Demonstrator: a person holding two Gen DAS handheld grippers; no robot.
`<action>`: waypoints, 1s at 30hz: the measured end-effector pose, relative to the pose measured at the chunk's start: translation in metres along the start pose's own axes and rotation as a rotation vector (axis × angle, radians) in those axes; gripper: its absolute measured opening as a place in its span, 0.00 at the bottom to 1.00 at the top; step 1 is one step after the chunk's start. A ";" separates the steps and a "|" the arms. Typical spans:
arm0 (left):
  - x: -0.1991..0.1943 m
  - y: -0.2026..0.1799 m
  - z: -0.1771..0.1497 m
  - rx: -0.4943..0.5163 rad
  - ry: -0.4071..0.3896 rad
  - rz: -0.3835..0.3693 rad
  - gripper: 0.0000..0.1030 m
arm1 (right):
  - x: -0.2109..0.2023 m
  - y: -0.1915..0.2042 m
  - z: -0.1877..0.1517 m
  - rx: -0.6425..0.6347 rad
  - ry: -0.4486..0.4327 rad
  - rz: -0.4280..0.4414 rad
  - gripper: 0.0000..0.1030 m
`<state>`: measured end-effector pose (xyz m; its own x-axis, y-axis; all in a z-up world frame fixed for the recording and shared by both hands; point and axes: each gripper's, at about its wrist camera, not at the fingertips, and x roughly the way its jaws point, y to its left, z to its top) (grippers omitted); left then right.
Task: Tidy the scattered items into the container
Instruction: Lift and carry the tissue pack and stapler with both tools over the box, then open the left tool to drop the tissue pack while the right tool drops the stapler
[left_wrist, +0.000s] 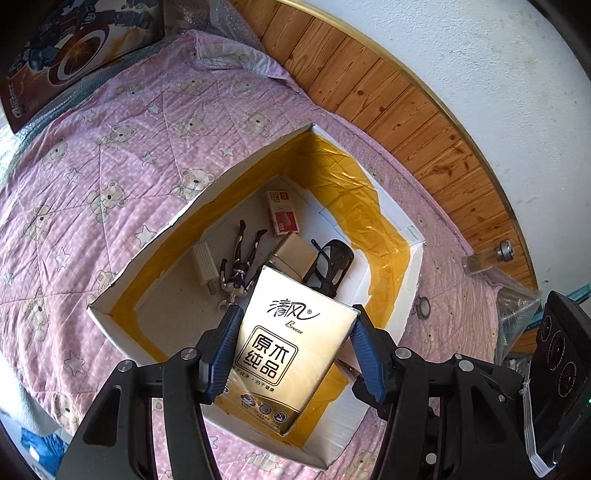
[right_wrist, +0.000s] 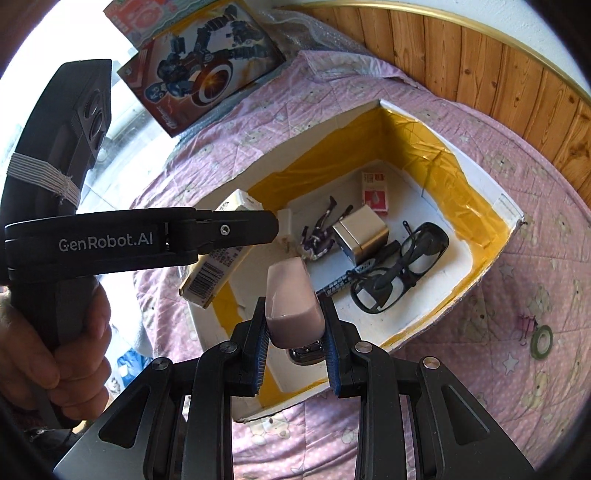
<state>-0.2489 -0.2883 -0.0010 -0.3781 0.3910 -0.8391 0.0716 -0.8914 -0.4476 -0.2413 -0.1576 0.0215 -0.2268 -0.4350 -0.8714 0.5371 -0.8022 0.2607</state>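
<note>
A white cardboard box (left_wrist: 413, 258) (right_wrist: 513, 218) lined with yellow tape lies on a pink bedspread. Inside it lie black glasses (left_wrist: 332, 264) (right_wrist: 402, 266), a small figure (left_wrist: 240, 264) (right_wrist: 319, 230), a red-and-white packet (left_wrist: 280, 212) (right_wrist: 375, 192), a gold tin (left_wrist: 291, 254) (right_wrist: 360, 234) and a white adapter (left_wrist: 207, 264). My left gripper (left_wrist: 295, 347) is shut on a tissue pack (left_wrist: 291, 350) (right_wrist: 218, 258) above the box's near end. My right gripper (right_wrist: 295, 354) is shut on a pinkish stapler (right_wrist: 293, 306) over the box's near edge.
A roll of tape (left_wrist: 423, 306) (right_wrist: 541, 341) lies on the bedspread right of the box. A glass bottle (left_wrist: 487, 258) rests by the wooden wall panel (left_wrist: 406, 110). A toy box (left_wrist: 66, 51) (right_wrist: 199, 74) sits at the far corner. A hand (right_wrist: 66, 350) holds the left gripper's handle.
</note>
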 end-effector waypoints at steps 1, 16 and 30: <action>0.005 0.002 0.000 -0.014 0.017 0.003 0.58 | 0.004 -0.001 0.001 -0.001 0.016 -0.003 0.27; 0.049 0.020 -0.002 -0.109 0.171 0.067 0.58 | 0.050 0.001 0.005 -0.034 0.162 -0.007 0.27; 0.058 0.007 -0.003 -0.021 0.180 0.153 0.61 | 0.055 -0.002 -0.004 -0.023 0.189 -0.008 0.31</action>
<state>-0.2676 -0.2710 -0.0540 -0.1912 0.2877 -0.9384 0.1353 -0.9392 -0.3155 -0.2518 -0.1781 -0.0290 -0.0750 -0.3425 -0.9365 0.5552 -0.7945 0.2461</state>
